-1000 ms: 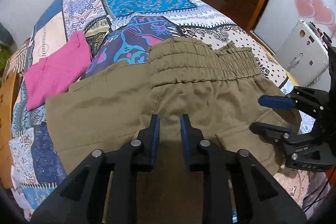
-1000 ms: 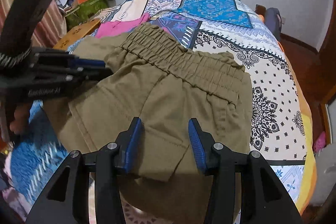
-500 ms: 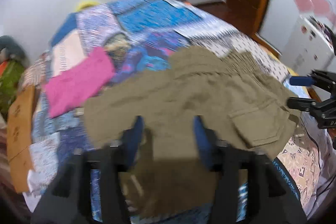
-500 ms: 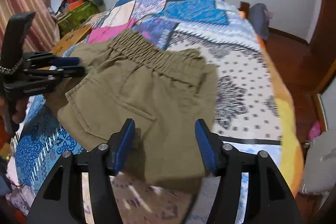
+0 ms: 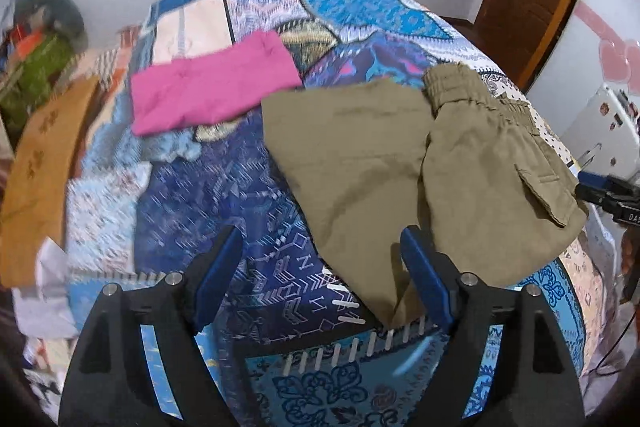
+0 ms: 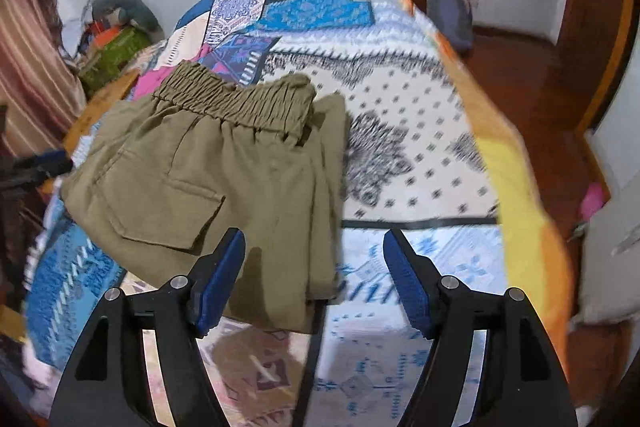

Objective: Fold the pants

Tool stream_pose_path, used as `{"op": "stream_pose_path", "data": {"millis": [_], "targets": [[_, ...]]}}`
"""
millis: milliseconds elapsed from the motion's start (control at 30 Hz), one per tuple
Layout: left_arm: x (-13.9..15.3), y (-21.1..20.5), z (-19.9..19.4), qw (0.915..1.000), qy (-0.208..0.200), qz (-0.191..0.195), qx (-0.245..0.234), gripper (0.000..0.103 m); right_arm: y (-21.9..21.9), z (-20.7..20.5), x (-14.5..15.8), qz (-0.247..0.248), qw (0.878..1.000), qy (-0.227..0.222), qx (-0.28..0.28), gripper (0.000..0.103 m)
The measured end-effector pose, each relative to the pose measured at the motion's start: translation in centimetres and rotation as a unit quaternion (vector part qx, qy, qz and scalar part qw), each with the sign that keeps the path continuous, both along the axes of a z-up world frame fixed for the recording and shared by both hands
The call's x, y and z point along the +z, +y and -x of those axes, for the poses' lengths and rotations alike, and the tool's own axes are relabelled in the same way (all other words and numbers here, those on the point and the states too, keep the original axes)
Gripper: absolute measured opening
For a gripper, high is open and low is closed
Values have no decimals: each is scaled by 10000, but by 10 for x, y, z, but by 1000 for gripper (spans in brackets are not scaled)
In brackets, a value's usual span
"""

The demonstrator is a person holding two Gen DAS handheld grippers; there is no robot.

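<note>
In the left wrist view, the right gripper (image 5: 612, 193) is cut off by the right edge of the frame, so its finger spacing cannot be read there. In the right wrist view, the left gripper (image 6: 34, 167) is cut off by the left edge and blurred. The pink cloth (image 6: 150, 85) at centre left is mostly hidden behind the pants (image 6: 208, 163).

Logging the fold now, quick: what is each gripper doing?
Left gripper: open, holding nothing, above the bedspread beside the olive pants.
Right gripper: open, holding nothing, over the pants' edge.
</note>
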State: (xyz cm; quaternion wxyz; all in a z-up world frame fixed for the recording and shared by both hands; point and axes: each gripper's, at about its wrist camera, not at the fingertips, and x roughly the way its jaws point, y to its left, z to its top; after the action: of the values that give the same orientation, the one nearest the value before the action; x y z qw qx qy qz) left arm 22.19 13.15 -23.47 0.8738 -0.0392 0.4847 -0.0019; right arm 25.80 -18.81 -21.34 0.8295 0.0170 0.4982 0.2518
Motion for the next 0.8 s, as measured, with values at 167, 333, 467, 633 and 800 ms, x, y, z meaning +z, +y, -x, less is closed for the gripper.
{"op": "stream_pose_path", "data": {"millis": [167, 333, 467, 633, 800], "targets": [[-13, -1, -15, 9999, 49, 100, 74, 81, 3, -17, -20, -221, 9989, 424, 21, 68], [-25, -2, -34, 9982, 259, 532, -45, 81, 9, -30, -27, -420, 9974, 571, 150, 69], [-28, -5, -46, 9965, 282, 767, -174, 81, 18, -37, -29, -535, 9963, 603, 286, 68], [-25, -13, -56, 9969, 290, 629, -360, 74, 26, -51, -30, -733, 9935, 794, 359, 51], [-17, -4, -53, 9948, 339, 872, -414, 39, 19, -50, -27, -802, 9925, 834, 397, 34]]}}
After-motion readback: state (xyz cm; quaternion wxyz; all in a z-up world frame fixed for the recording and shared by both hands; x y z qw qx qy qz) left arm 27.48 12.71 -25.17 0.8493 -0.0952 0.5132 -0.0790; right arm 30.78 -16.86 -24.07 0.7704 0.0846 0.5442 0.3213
